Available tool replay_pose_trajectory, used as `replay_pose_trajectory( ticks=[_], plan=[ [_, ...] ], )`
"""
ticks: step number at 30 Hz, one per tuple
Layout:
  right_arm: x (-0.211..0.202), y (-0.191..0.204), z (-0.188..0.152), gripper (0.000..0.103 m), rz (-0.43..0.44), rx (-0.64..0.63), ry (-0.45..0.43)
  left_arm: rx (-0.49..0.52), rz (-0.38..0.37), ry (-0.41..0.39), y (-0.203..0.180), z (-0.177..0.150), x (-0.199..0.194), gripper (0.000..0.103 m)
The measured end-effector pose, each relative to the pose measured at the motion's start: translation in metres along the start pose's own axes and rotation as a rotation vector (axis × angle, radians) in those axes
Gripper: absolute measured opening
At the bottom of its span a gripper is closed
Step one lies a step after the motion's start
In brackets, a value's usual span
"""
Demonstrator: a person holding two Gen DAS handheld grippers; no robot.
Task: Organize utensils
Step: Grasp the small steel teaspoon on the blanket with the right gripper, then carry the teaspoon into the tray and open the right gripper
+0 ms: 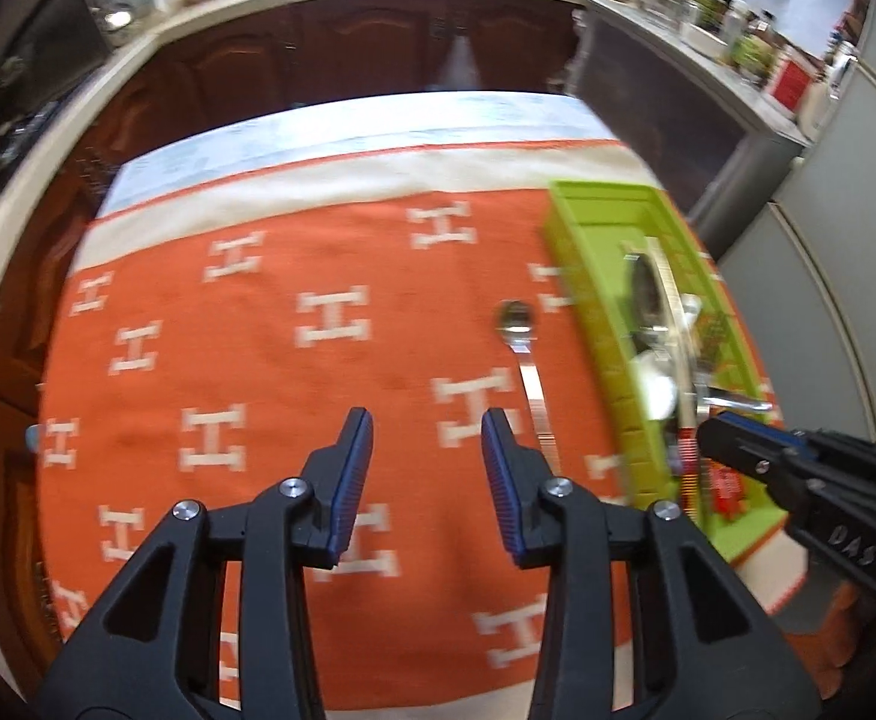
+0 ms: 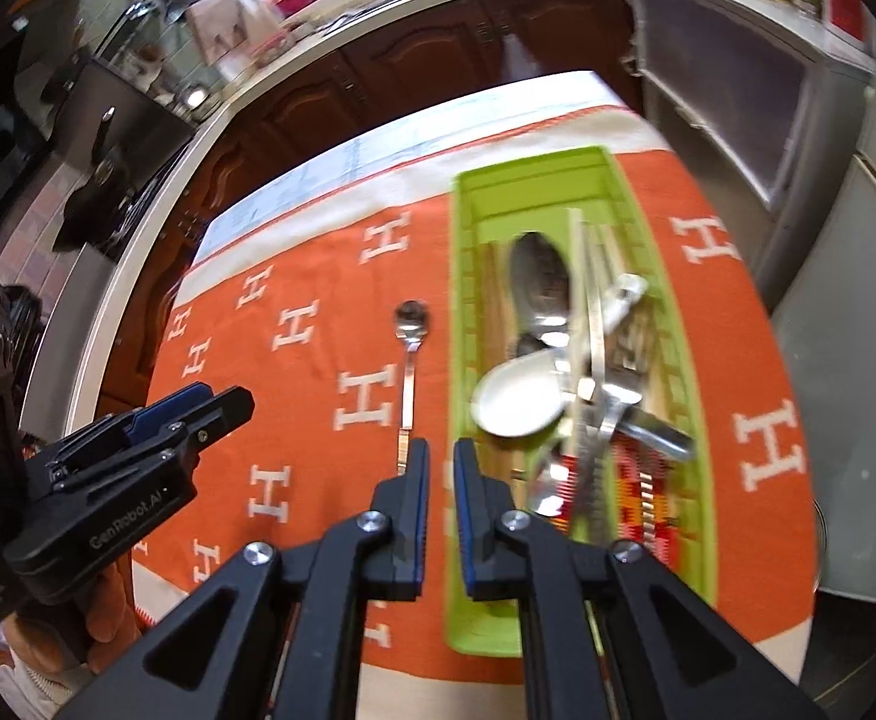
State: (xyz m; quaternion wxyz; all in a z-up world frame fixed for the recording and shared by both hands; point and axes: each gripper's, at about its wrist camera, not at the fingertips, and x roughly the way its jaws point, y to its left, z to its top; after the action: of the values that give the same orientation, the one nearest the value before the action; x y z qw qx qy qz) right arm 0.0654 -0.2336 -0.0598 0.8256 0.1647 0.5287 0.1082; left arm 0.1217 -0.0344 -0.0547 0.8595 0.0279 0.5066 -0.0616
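Since one teaspoon (image 2: pixel 411 354) lies alone on the orange cloth (image 1: pixel 258 330), just beside the green tray (image 2: pixel 468 300) holding the other utensils, it looks unsorted. Right gripper (image 2: pixel 441 486) hovers nearly closed, empty, near its handle; left gripper (image 1: pixel 426 450) open, empty.

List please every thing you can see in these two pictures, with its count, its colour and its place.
Cloth: one, orange with white H marks and a cream border, spread over the table.
Tray: one, lime green, long, on the right part of the cloth.
Utensils in tray: a pile, mostly silver metal with one white spoon; exact count cannot be told.
Teaspoon: one, silver, on the cloth just left of the tray, bowl pointing away.
Kitchen cabinets: dark brown wood, behind the table.
Left gripper: black with blue pads, open, over the cloth.
Right gripper: black with blue pads, narrow gap, holding nothing, near the teaspoon's handle end.
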Motion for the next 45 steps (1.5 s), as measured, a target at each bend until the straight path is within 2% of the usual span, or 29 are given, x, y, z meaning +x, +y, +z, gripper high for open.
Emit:
replay_pose_trajectory(
  ticks=[3,11,24,30,32,33,40,45],
  plan=[
    [0.012,0.016,0.007,0.025,0.018,-0.021,0.019,-0.01,0.041,-0.01,0.017,-0.002,0.001,0.034],
    [0.064,0.041,0.027,0.025,-0.01,-0.037,0.121,-0.05,0.087,-0.006,0.054,-0.01,0.009,0.035],
    [0.12,0.051,0.038,0.024,-0.189,-0.04,0.243,-0.092,0.071,0.032,0.069,-0.013,0.032,0.035],
    [0.128,0.063,0.034,0.023,-0.28,-0.119,0.244,-0.097,0.063,0.043,0.071,-0.015,0.037,0.035],
    [0.131,0.067,0.033,0.02,-0.297,-0.14,0.245,-0.095,0.061,0.044,0.069,-0.015,0.037,0.035],
    [0.131,0.068,0.032,0.006,-0.303,-0.152,0.24,-0.094,0.06,0.044,0.068,-0.015,0.037,0.035],
    [0.125,0.067,0.028,0.004,-0.187,-0.135,0.233,-0.093,0.061,0.038,0.067,-0.017,0.032,0.035],
    [0.095,0.058,0.026,0.004,-0.117,-0.104,0.177,-0.093,0.046,0.033,0.064,-0.016,0.025,0.035]
  ],
)
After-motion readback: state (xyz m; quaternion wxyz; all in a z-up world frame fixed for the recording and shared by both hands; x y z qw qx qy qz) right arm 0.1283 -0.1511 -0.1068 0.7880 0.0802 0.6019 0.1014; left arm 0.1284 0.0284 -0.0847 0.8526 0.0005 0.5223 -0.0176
